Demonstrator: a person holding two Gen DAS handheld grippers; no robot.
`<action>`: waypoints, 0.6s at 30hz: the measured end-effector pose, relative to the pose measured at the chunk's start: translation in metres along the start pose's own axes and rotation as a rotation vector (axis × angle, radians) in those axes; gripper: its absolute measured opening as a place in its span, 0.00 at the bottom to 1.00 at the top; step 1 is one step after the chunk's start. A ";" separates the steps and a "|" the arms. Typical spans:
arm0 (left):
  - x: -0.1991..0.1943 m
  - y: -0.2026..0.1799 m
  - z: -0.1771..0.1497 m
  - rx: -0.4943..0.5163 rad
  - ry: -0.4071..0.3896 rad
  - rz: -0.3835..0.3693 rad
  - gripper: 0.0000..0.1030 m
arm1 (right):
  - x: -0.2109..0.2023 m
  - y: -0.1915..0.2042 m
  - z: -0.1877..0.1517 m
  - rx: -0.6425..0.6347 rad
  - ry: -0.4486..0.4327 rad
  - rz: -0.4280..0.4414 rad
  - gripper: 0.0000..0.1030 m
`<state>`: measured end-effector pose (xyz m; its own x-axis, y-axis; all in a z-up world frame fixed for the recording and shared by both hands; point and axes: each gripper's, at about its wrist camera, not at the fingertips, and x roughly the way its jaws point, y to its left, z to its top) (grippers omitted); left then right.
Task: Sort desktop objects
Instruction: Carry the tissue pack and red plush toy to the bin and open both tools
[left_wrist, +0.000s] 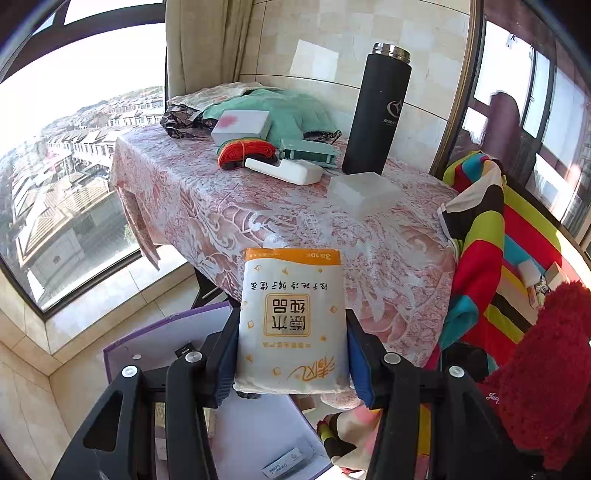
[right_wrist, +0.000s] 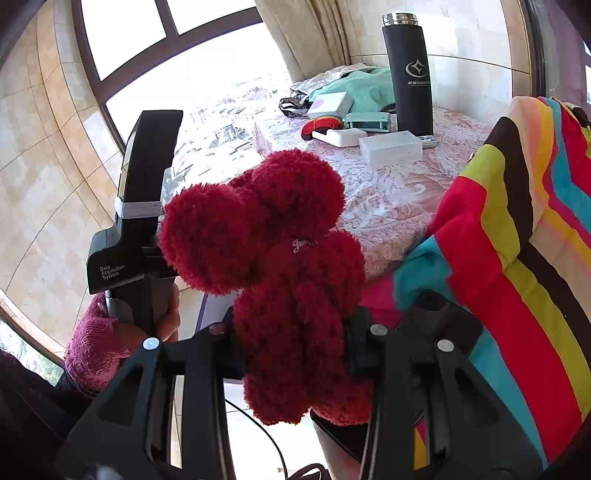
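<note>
My left gripper (left_wrist: 291, 350) is shut on a white and orange tissue pack (left_wrist: 291, 317), held in the air in front of the near edge of the table (left_wrist: 229, 206). My right gripper (right_wrist: 295, 332) is shut on a fluffy dark red knitted item (right_wrist: 273, 236), which bulges above the jaws; it also shows at the right edge of the left wrist view (left_wrist: 543, 365). On the pink patterned tablecloth stand a black thermos (left_wrist: 376, 114), a clear plastic box (left_wrist: 364, 192), a white device (left_wrist: 284, 170), a green case (left_wrist: 308, 152), a coil of red-orange strap (left_wrist: 245, 151) and a white box (left_wrist: 242, 127).
A striped multicoloured cloth (right_wrist: 517, 236) hangs over something right of the table. Green and patterned fabrics (left_wrist: 288, 107) are piled at the table's back. A purple-edged box (left_wrist: 155, 343) sits below the left gripper. A hand in a pink glove (right_wrist: 99, 343) holds the left gripper's body. Big windows lie to the left.
</note>
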<state>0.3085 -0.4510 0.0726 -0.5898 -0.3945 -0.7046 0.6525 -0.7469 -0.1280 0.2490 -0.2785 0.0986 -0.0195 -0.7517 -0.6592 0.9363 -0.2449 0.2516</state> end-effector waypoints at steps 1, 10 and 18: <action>0.002 0.008 -0.003 -0.013 0.004 0.016 0.50 | 0.006 0.007 0.002 -0.015 0.014 0.021 0.39; 0.013 0.094 -0.032 -0.130 0.053 0.181 0.50 | 0.076 0.058 0.007 -0.120 0.160 0.100 0.39; 0.020 0.136 -0.041 -0.167 0.067 0.331 0.84 | 0.128 0.061 0.000 -0.089 0.199 0.057 0.65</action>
<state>0.4054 -0.5389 0.0128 -0.3053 -0.5596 -0.7705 0.8742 -0.4855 0.0062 0.3038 -0.3891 0.0296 0.0961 -0.6249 -0.7748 0.9613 -0.1437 0.2352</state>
